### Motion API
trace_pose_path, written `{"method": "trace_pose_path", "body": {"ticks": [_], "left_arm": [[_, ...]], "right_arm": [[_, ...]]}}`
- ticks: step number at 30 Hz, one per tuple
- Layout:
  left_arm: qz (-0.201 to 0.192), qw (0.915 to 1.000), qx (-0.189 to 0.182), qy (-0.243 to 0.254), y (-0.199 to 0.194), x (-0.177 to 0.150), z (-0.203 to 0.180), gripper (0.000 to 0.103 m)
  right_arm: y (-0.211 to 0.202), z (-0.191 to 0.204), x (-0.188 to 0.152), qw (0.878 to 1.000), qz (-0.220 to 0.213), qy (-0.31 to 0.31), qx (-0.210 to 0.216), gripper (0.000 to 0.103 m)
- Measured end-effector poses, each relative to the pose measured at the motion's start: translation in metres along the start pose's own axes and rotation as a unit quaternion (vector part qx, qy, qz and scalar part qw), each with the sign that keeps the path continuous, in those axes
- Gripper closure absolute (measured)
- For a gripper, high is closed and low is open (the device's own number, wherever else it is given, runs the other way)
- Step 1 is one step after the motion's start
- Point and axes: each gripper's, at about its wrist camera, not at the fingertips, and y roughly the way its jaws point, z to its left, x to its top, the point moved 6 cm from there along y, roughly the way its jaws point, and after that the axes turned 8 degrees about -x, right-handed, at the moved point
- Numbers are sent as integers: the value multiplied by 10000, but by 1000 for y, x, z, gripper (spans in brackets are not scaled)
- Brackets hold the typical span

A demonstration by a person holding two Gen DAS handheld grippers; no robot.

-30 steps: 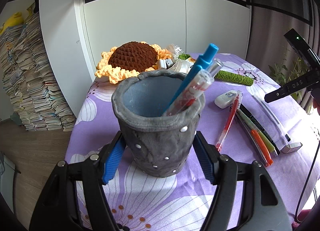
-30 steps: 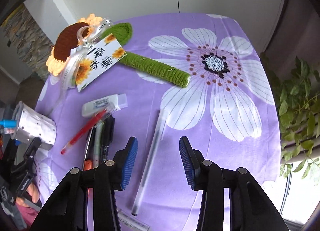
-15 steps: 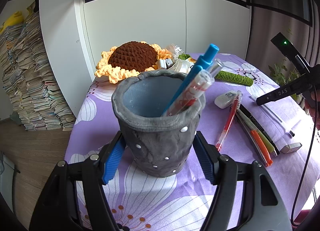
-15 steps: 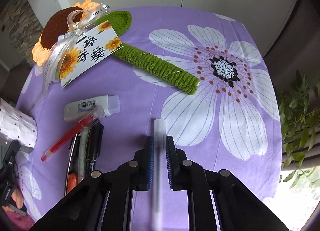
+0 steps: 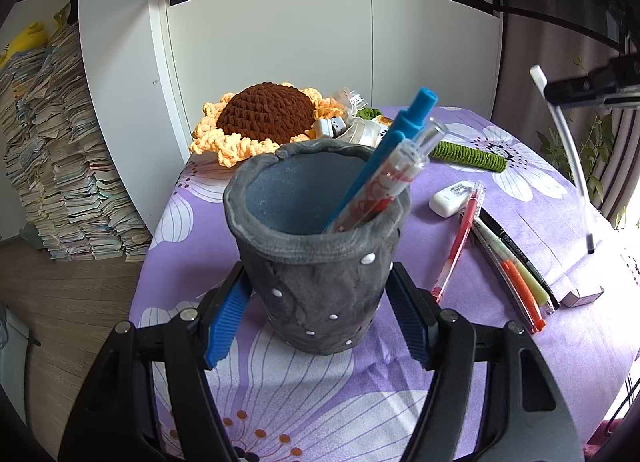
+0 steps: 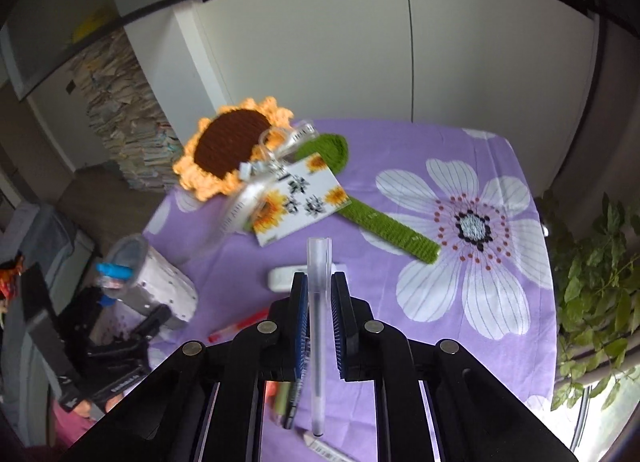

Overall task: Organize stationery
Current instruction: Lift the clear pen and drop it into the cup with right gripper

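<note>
A grey felt pen holder [image 5: 320, 262] stands on the purple flowered cloth with a blue pen [image 5: 384, 154] and clear pens inside. My left gripper [image 5: 318, 310] has its blue pads against the holder's sides. My right gripper [image 6: 319, 294] is shut on a clear white pen [image 6: 318, 302] and holds it in the air above the table; the same pen [image 5: 568, 146] shows at the right of the left wrist view. A red pen [image 5: 456, 250], an orange-tipped pen [image 5: 516, 282] and a black pen [image 5: 516, 254] lie right of the holder.
A crochet sunflower [image 6: 228, 150] with a green stem [image 6: 384, 222] and a card [image 6: 300, 198] lies at the back. A white eraser [image 5: 452, 198] lies by the pens. A small box [image 5: 582, 296] sits near the right edge. Book stacks [image 5: 52, 158] stand left of the table.
My right gripper closed on the clear pen and lifted it off the cloth. The left gripper and the holder have not moved.
</note>
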Motion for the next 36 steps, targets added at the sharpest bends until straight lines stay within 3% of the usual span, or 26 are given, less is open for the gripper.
{"method": "trace_pose_path", "body": {"ticks": [8,17,22,36], "left_arm": [[1,10000,1,-1,0,0,0,35],[0,10000,-2,0,0,0,0,35],[1,10000,-15,-7,1,0,0,35],[25,10000,-29,-21,2,-1,-2,35]], "right_arm": [[-64,74,48,9868,-1212,-372,1008,90],[-37,145,85,9700,-1786,-458,1586,90],[-19,156,84,9672,-1758,-440,1780,90],[-6,140,34,9781,-1270,-768,1461,90]]}}
